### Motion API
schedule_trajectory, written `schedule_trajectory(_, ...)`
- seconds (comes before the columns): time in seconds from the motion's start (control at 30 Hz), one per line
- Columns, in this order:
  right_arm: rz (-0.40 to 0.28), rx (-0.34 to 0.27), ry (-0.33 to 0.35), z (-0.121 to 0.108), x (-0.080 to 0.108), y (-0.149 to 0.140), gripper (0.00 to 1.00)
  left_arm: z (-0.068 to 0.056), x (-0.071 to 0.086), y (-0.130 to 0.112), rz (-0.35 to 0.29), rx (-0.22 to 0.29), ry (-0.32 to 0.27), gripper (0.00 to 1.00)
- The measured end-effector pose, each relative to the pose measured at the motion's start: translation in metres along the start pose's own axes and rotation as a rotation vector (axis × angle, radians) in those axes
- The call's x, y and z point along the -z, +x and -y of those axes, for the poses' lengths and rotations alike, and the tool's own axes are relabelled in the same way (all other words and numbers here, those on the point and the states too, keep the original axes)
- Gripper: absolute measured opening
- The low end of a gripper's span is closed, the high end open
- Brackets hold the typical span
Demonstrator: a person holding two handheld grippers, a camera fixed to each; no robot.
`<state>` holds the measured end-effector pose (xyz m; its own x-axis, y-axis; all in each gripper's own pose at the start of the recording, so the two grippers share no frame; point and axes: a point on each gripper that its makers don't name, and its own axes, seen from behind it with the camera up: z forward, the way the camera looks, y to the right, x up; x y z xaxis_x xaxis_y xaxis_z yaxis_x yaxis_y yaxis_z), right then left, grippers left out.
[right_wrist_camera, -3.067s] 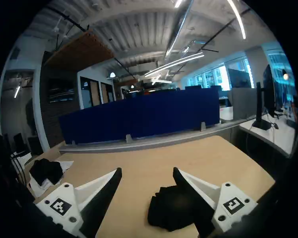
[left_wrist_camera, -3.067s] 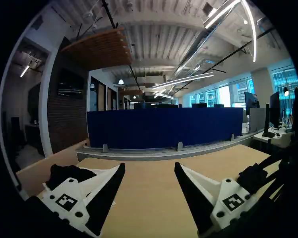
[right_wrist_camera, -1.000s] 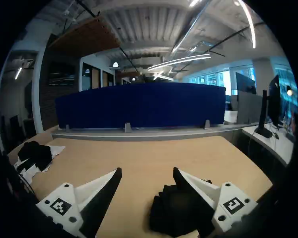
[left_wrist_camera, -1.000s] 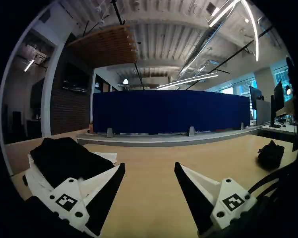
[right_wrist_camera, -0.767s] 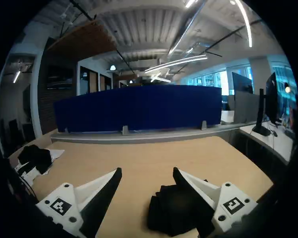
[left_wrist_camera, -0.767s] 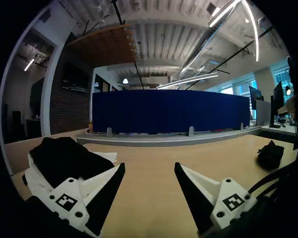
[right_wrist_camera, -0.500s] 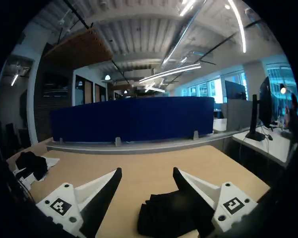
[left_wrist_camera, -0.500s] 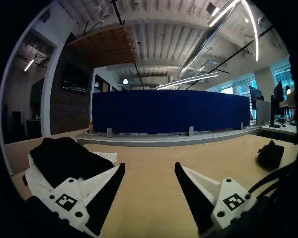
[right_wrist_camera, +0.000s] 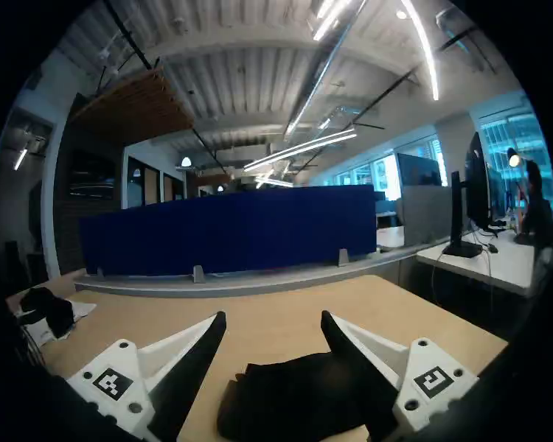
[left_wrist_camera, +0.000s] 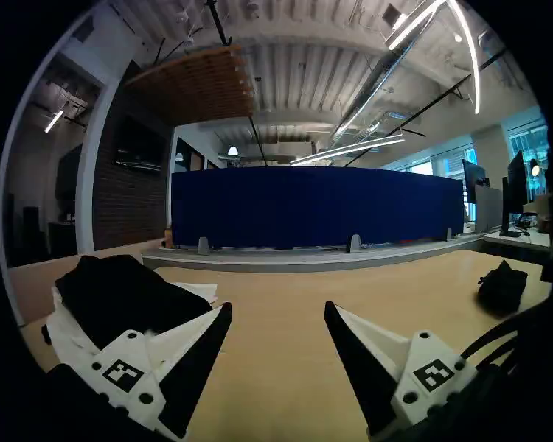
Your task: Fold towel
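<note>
My left gripper (left_wrist_camera: 277,306) hovers open just above the wooden table (left_wrist_camera: 291,295), with nothing between its fingers. To its left lies a pile of black towels (left_wrist_camera: 118,295) on a white sheet (left_wrist_camera: 55,324). A small bunched black towel (left_wrist_camera: 501,286) sits far off to the right. In the right gripper view, my right gripper (right_wrist_camera: 273,317) is open and low over a crumpled black towel (right_wrist_camera: 291,401). That towel lies between and under the fingers, and the right finger (right_wrist_camera: 365,361) hides part of it. The black pile (right_wrist_camera: 46,308) shows at the far left.
A blue partition (left_wrist_camera: 313,206) on a grey rail closes the far edge of the table. Beyond the right edge stands a white desk (right_wrist_camera: 483,261) with a monitor (right_wrist_camera: 472,195), and a person (right_wrist_camera: 534,210) sits there. Black cables (left_wrist_camera: 512,331) hang by the left gripper's right finger.
The right gripper has dropped lower and nearer the crumpled black towel, which now looks larger and spreads leftward under the fingers. The left gripper has barely moved.
</note>
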<state>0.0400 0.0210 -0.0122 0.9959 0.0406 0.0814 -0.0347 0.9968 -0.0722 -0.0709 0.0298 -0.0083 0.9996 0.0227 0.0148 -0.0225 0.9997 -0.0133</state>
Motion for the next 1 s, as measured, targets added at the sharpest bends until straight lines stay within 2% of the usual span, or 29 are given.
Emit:
schedule_trajectory(0.1,-0.015,0.006,0.017,-0.001,0.000,-0.009,1.00,0.000,0.000,0.000,0.000,0.000,0.000,0.93)
schedule_trajectory(0.3,-0.031,-0.031,0.034,-0.002,-0.004,-0.028,1.00,0.000,0.000,0.000,0.000,0.000,0.000,0.93)
schedule_trajectory(0.5,-0.050,-0.073,0.025,-0.006,-0.012,-0.035,1.00,0.000,0.000,0.000,0.000,0.000,0.000,0.93)
schedule_trajectory(1.0,-0.045,-0.149,0.045,0.001,-0.028,-0.050,1.00,0.000,-0.002,-0.001,0.000,0.000,0.000,0.93)
